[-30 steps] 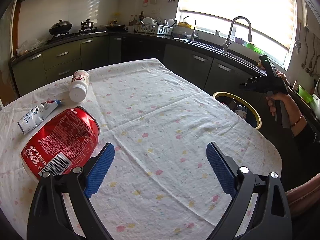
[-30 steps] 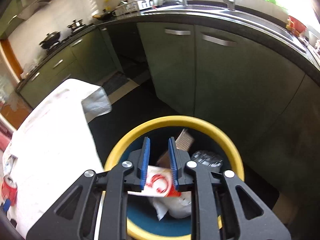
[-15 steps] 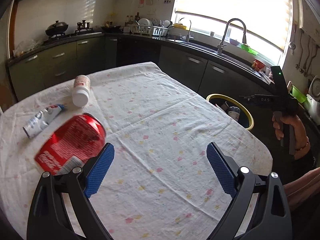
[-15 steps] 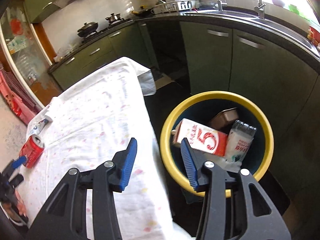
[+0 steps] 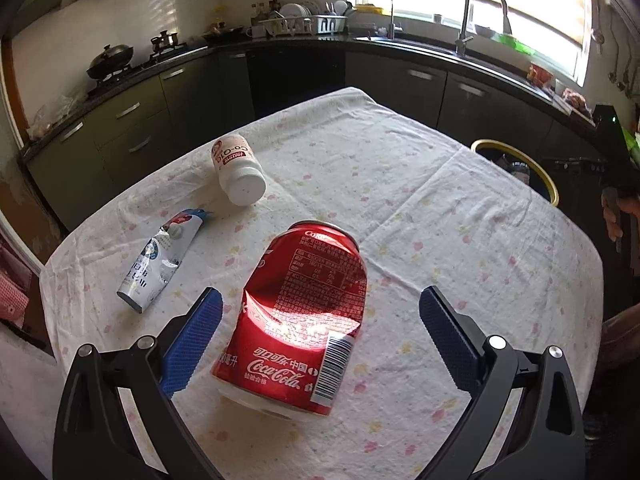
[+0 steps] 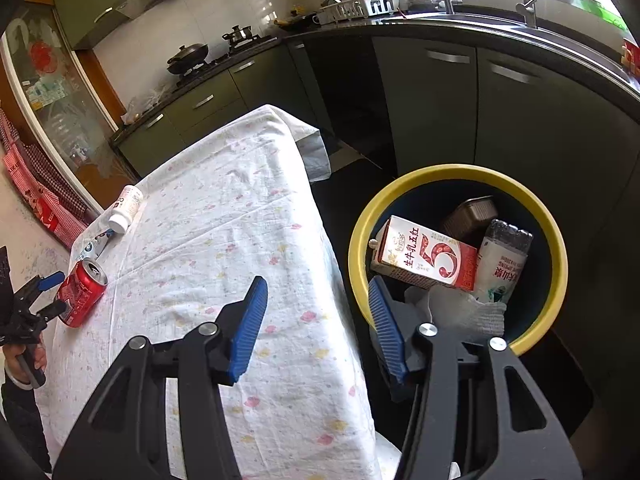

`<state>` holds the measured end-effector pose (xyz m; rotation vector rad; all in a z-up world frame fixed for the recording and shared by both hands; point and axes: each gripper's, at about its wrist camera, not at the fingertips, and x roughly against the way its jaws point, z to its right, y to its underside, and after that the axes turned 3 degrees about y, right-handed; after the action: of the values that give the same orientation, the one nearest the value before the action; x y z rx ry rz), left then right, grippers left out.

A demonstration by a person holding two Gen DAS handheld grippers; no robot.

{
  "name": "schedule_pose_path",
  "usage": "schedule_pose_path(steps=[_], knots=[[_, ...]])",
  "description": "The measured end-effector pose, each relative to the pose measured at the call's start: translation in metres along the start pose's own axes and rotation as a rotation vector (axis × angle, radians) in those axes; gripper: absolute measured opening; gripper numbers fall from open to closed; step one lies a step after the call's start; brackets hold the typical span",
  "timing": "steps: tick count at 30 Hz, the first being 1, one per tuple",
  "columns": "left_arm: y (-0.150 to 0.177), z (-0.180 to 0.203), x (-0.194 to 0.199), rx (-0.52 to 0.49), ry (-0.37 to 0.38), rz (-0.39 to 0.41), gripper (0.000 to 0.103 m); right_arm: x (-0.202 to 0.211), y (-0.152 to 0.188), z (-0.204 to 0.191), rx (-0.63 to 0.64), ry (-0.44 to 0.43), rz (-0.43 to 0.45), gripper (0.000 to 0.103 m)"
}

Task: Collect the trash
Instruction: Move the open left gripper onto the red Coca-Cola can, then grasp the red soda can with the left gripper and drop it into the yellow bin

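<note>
Right gripper (image 6: 316, 320) has released the milk carton (image 6: 424, 258) into the bin (image 6: 560, 264); its jaws stand open, empty. Left gripper (image 5: 318, 340), jaws open, has closed in to straddle the dented can (image 5: 304, 320) untouched, the next pickup.

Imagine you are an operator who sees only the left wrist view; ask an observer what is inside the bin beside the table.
Operator: I see only the bin's yellow rim. What is in it?
Observer: A red and white milk carton lies on top.
Operator: Anything else?
Observer: A white plastic bottle leans beside the carton, with a brown tub behind.
Operator: Is the right hand-held gripper holding anything?
Observer: No, it is open and empty, over the table's edge next to the bin.
</note>
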<state>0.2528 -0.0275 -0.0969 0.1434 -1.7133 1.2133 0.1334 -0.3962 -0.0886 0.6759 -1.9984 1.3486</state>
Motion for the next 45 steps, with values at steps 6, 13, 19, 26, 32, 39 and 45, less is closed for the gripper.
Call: schedule_pose_path(steps=[6, 13, 19, 26, 32, 39, 45], knots=[[-0.004, 0.004, -0.024, -0.085, -0.015, -0.065, 0.097, -0.004, 0.002, 0.002, -0.006, 0.001, -0.012, 0.052], [-0.008, 0.007, -0.04, -0.129, -0.041, -0.101, 0.088, -0.006, 0.005, 0.004, -0.012, -0.004, -0.02, 0.052], [-0.004, 0.002, -0.041, -0.1, -0.06, -0.132, 0.07, -0.007, 0.006, 0.008, -0.023, -0.012, -0.02, 0.052], [-0.009, 0.03, -0.016, -0.106, -0.047, -0.087, 0.07, -0.005, 0.008, 0.011, -0.034, -0.021, -0.017, 0.052], [-0.036, 0.088, -0.002, -0.169, 0.028, -0.039, 0.07, 0.006, 0.008, 0.022, -0.055, -0.025, 0.011, 0.052], [-0.09, 0.164, -0.013, -0.217, 0.19, 0.002, 0.07, 0.036, 0.01, 0.067, -0.121, 0.044, 0.089, 0.052], [-0.149, 0.242, -0.056, -0.289, 0.305, 0.004, 0.07, 0.057, 0.019, 0.124, -0.215, 0.119, 0.132, 0.052]])
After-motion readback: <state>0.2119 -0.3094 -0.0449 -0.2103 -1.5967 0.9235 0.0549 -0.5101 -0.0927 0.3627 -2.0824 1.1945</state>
